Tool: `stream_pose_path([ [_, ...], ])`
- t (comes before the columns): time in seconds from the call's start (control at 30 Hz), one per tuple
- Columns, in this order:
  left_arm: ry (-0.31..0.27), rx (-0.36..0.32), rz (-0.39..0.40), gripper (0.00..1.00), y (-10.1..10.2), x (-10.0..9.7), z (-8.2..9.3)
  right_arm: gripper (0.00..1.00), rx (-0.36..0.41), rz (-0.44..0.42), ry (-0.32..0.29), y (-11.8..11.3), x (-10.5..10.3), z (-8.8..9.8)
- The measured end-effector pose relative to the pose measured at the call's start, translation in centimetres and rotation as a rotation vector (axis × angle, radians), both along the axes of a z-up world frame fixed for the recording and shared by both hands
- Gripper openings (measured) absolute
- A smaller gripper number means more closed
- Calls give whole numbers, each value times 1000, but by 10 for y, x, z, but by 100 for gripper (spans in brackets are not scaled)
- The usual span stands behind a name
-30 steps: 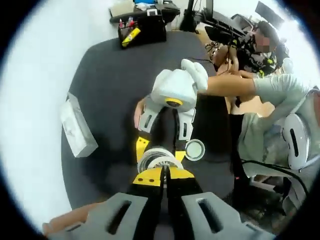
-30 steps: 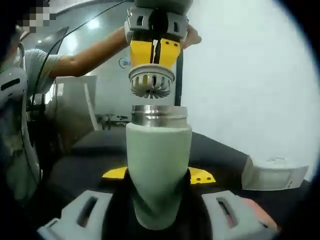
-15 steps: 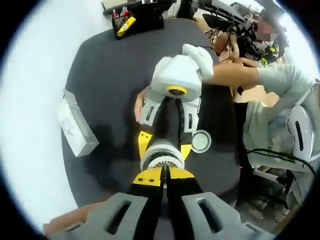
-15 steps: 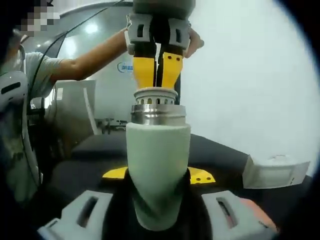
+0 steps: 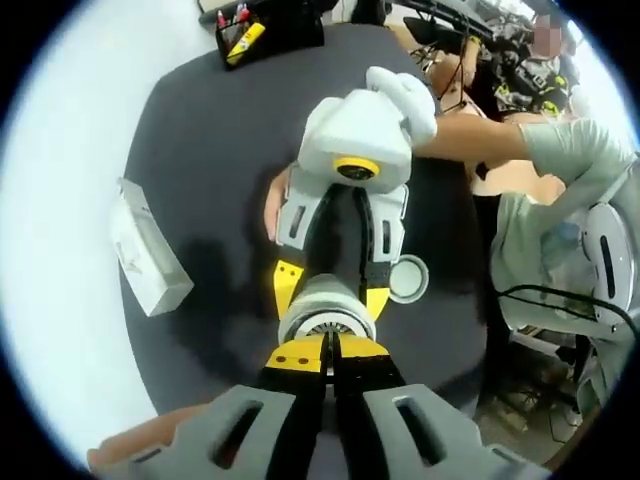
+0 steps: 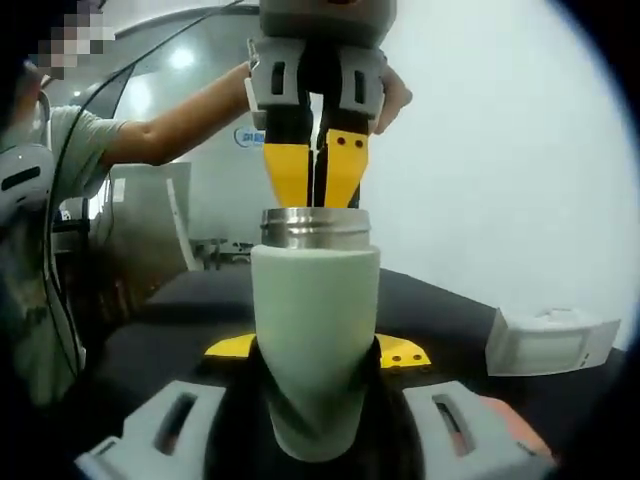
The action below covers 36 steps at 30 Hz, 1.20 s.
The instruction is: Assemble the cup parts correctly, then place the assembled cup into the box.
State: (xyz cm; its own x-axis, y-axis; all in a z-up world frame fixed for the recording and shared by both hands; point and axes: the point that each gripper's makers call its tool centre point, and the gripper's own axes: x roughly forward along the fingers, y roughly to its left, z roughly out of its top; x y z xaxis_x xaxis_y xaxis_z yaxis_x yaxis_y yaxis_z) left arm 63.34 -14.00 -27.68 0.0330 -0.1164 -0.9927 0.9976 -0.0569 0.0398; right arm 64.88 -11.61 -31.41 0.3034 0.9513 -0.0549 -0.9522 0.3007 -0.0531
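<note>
Holding cup body upright, right gripper clamped around it | left gripper pinched on strainer insert, seated in cup's steel mouth | lid on black table | white box near table edge

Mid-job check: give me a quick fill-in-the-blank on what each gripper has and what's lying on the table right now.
1. The right gripper is shut on the pale green ____.
2. The left gripper holds the strainer insert in the cup's ____ mouth.
3. The round lid lies on the ____ table.
4. The white box lies on the table with ____ touching it.

Missing words: cup; steel; black; nothing
</note>
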Motion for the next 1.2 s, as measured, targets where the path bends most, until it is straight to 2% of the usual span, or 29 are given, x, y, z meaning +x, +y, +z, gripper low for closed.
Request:
stream_pose_path([
  [0.2, 5, 16, -8, 0, 0, 4, -6, 41, 2, -2, -3, 0, 0, 0],
  [0.67, 15, 18, -4, 0, -3, 11, -4, 41, 14, -4, 10, -1, 2, -1],
  [1.0, 13, -34, 70, 2, 0, 11, -3, 41, 26, -7, 18, 0, 3, -1],
  [1.2, 1, -33, 51, 2, 0, 10, -1, 41, 26, -7, 17, 0, 3, -1],
])
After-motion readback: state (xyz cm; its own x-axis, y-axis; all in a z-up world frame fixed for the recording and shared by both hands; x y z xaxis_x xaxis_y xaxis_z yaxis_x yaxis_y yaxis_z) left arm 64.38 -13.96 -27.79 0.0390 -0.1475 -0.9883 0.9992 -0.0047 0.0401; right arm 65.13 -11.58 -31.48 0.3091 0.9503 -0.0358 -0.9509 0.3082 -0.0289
